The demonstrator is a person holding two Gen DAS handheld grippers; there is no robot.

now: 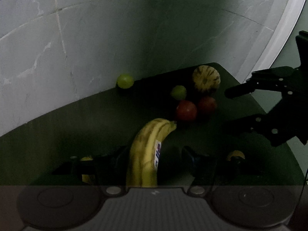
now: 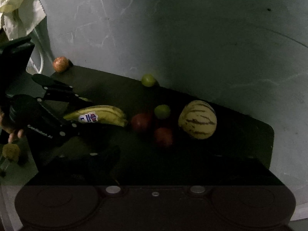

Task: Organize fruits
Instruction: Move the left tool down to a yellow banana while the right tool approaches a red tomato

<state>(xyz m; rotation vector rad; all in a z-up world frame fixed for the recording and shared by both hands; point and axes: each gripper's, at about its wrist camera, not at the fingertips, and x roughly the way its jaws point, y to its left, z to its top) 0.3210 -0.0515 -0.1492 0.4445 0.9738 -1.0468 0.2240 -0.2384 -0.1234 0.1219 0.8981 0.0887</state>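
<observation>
Fruit on a dark worktop [image 2: 240,127].
A striped yellow melon [image 2: 197,119] sits rightmost, beside red and green round fruits; the stickered banana [image 1: 144,154] lies between the left hand-held gripper [image 1: 154,159] jaws, contact unclear. The right hand-held gripper [image 1: 231,107] gapes empty.

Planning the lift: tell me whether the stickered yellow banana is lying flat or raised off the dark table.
Lying flat. The stickered yellow banana rests lengthwise on the dark table, between the left gripper's jaws.
</observation>
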